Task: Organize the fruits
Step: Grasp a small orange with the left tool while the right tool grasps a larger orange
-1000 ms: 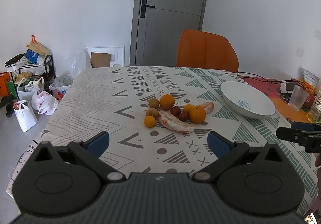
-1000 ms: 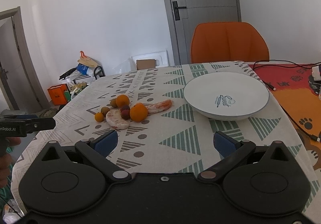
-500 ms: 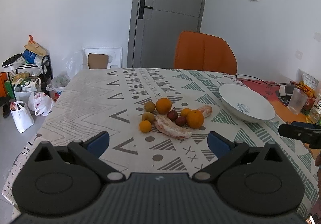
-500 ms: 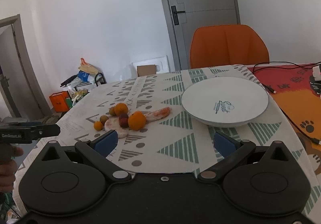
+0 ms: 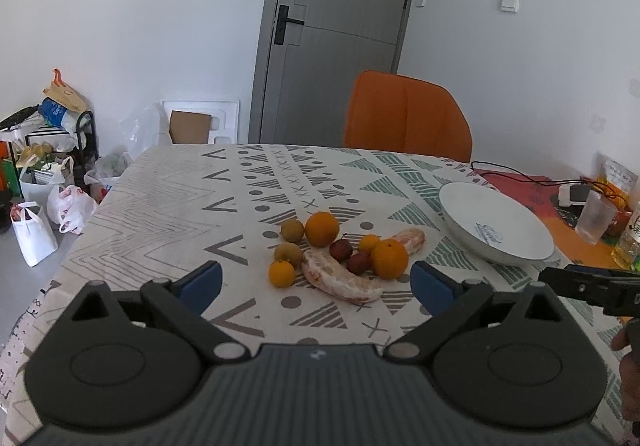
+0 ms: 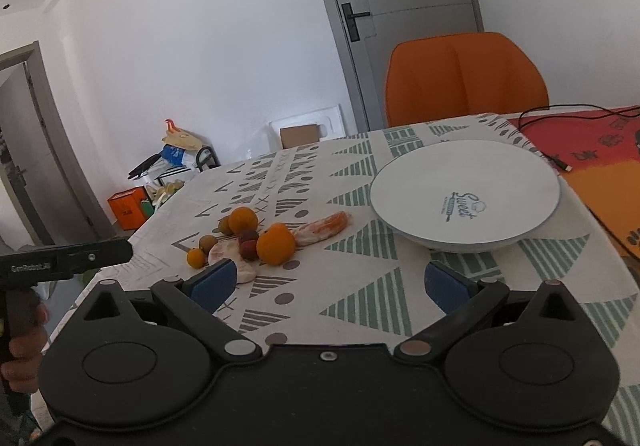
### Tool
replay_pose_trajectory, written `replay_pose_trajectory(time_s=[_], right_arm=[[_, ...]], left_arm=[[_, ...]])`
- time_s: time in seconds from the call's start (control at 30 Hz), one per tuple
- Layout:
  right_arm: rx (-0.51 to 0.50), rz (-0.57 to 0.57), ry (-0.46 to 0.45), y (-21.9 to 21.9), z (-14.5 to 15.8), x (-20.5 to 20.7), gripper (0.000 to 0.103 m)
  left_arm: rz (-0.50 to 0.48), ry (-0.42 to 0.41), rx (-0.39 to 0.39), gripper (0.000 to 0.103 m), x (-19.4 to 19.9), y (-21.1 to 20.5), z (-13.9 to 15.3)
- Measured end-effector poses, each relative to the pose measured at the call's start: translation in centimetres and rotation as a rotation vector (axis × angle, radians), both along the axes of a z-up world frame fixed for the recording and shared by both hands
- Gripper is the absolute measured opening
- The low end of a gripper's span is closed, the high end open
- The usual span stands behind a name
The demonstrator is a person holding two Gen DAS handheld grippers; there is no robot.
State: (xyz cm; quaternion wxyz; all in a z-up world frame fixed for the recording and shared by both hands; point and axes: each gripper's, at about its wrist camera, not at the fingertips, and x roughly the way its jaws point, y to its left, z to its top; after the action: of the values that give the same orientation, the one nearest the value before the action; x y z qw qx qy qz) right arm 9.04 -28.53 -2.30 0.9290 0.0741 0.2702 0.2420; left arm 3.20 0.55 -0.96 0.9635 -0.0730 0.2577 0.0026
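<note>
A cluster of fruit lies mid-table on the patterned cloth: two oranges (image 5: 322, 229) (image 5: 389, 259), two small mandarins (image 5: 282, 273), two brown round fruits (image 5: 288, 253), two dark red plums (image 5: 341, 249) and two peeled pomelo segments (image 5: 340, 282). To its right stands an empty white bowl (image 5: 496, 222) (image 6: 464, 194). My left gripper (image 5: 316, 284) hovers short of the fruit, its jaws wide and closing with nothing between them. My right gripper (image 6: 329, 283) is open and empty, between the fruit cluster (image 6: 276, 244) and the bowl.
An orange chair (image 5: 404, 118) stands at the table's far side. A clear cup (image 5: 596, 217), a bottle and a red mat with a black cable (image 6: 560, 162) lie right of the bowl. Bags (image 5: 36, 230) and a loaded rack sit on the floor at left.
Both grippers have moved slightly closer to the fruit, which now looks a bit larger and lower in view. The left fingers have narrowed a little.
</note>
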Motion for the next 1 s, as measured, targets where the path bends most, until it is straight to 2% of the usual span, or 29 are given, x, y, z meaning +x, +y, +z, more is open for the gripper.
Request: replay_pose_trajectory(time_s=[0.17, 0.3, 0.7, 0.87, 1.0], right_arm=[[0.007, 0.009, 0.016, 0.6, -0.5, 0.8, 0.094], [0.013, 0.021, 0.03, 1.2, -1.0, 1.5, 0.084], [0.01, 0.048, 0.053, 3.2, -1.9, 3.3, 0.081], [0.006, 0.058, 0.065, 4.2, -2.5, 4.3, 0.077], [0.003, 0.06, 0.072, 4.9, -2.9, 5.1, 0.077]], left_arm=[[0.013, -0.004, 0.003, 0.092, 1.1, 0.4, -0.9], [0.005, 0.024, -0.021, 0.081, 2.2, 0.9, -1.7], [0.018, 0.071, -0.038, 0.06, 5.2, 2.0, -3.8], [0.012, 0.091, -0.045, 0.059, 6.3, 2.4, -4.6], [0.008, 0.117, -0.047, 0.054, 7.3, 2.4, -5.5]])
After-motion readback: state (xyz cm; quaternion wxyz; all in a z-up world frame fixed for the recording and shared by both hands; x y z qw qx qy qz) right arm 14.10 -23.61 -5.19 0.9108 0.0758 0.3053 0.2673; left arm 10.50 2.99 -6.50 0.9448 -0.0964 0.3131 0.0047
